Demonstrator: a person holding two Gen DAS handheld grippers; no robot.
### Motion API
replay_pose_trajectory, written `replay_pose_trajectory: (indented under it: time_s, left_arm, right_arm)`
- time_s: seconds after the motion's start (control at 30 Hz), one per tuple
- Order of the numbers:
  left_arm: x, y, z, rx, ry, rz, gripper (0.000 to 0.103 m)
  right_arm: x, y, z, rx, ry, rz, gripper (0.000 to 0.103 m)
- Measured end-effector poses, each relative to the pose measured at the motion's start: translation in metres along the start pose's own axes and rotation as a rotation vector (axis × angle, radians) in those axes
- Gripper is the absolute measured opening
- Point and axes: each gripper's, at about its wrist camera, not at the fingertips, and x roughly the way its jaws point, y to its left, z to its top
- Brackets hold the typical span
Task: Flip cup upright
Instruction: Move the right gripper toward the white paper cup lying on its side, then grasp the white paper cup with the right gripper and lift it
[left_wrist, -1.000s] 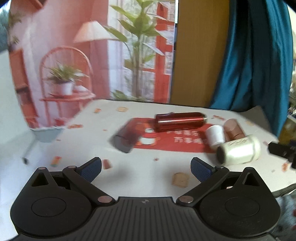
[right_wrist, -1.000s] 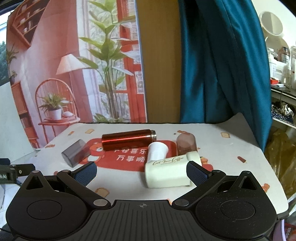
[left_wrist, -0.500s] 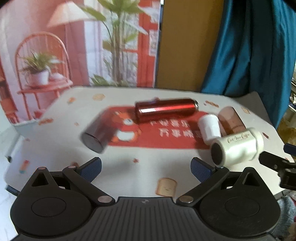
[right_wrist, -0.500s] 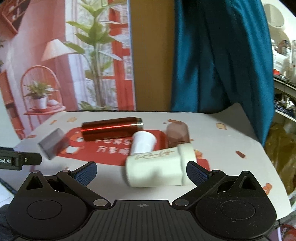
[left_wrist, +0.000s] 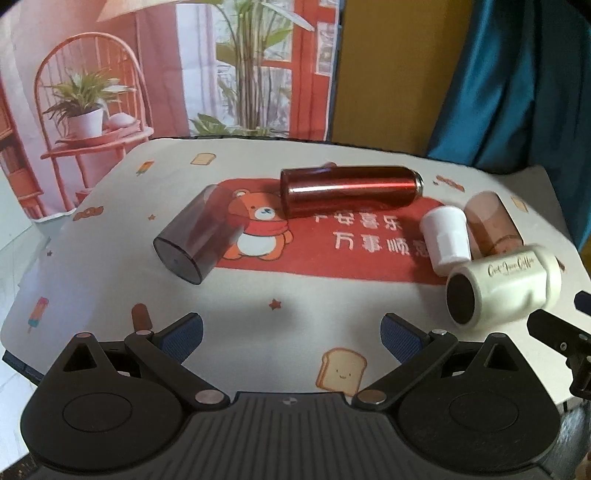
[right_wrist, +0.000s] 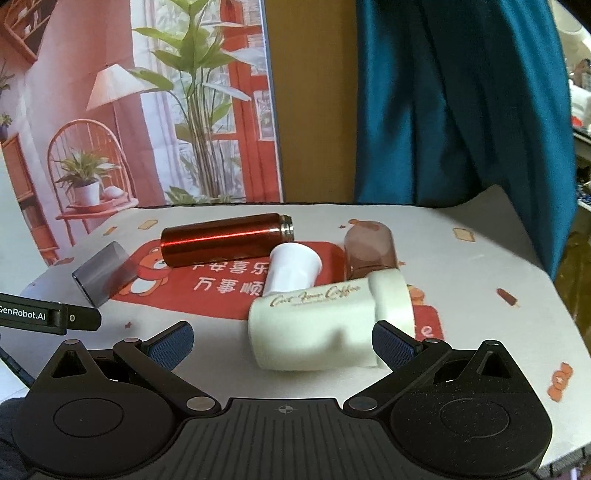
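Backdrop behind my desk (left_wrist: 303, 317) is that printed room scene (right_wrist: 147, 122) with the plants and the orange chair, plus a teal curtain (right_wrist: 461, 103) hanging on the right. The desk has a white cloth with little toast and popsicle prints, and a red bear mat (left_wrist: 332, 240) sits in the middle of it.

Everything on it is lying on its side. The cream cup (right_wrist: 325, 321) with the script lettering is near the right end of the mat, and from my right wrist view it's just beyond my right claw (right_wrist: 282, 341), roughly between the two fingers but not touched by either pad as far as I can see. From the left wrist view its dark end (left_wrist: 461, 299) points toward me. Just behind it are a small white cup (left_wrist: 445, 236) and a brownish see-through cup (left_wrist: 493, 225), side by side, the white one looks to be touching the cream cup. Further back is the shiny red flask (left_wrist: 351, 192) lying across the mat, and off at the left end a dark translucent cup (left_wrist: 199, 234), well apart from the others.

Both claws are spread wide with nothing in them. My left claw (left_wrist: 291, 334) hangs over bare cloth at the near edge, and the tip of the right one (left_wrist: 557, 336) shows at the right edge of that view.
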Motion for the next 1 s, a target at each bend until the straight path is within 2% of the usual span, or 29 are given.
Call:
replay_pose_trajectory:
  time_s: [0.13, 0.27, 0.37, 0.43, 0.5, 0.7, 0.77, 0.8, 0.9, 1.0]
  left_arm:
    - [0.003, 0.009, 0.006, -0.033, -0.029, 0.036, 0.103]
    - [0.006, 0.023, 0.010, -0.075, -0.047, 0.092, 0.103]
    - [0.007, 0.036, 0.011, -0.108, -0.056, 0.117, 0.103]
    - [0.006, 0.045, 0.010, -0.126, -0.067, 0.133, 0.103]
    - [0.005, 0.053, 0.007, -0.142, -0.075, 0.151, 0.103]
    - [0.005, 0.081, -0.004, -0.214, -0.077, 0.173, 0.103]
    - [0.005, 0.088, -0.006, -0.230, -0.082, 0.183, 0.103]
    - [0.004, 0.090, -0.007, -0.229, -0.086, 0.201, 0.103]
    - [0.003, 0.096, -0.010, -0.220, -0.088, 0.252, 0.103]
    - [0.002, 0.103, -0.013, -0.254, -0.078, 0.216, 0.103]
  right_arm:
    - [0.015, -0.003, 0.017, -0.008, -0.016, 0.030, 0.099]
    - [0.048, 0.000, 0.044, -0.034, -0.004, 0.058, 0.095]
    - [0.086, 0.004, 0.065, -0.036, 0.049, 0.046, 0.089]
    - [0.116, 0.001, 0.076, 0.004, 0.125, 0.038, 0.080]
    - [0.143, -0.002, 0.083, 0.046, 0.204, 0.027, 0.079]
    - [0.185, 0.002, 0.083, 0.080, 0.321, -0.018, 0.071]
    - [0.190, 0.004, 0.079, 0.084, 0.341, -0.041, 0.064]
    - [0.192, 0.004, 0.077, 0.083, 0.352, -0.048, 0.054]
    - [0.194, 0.007, 0.074, 0.084, 0.385, -0.053, 0.053]
    - [0.191, 0.014, 0.072, 0.085, 0.399, -0.040, 0.052]
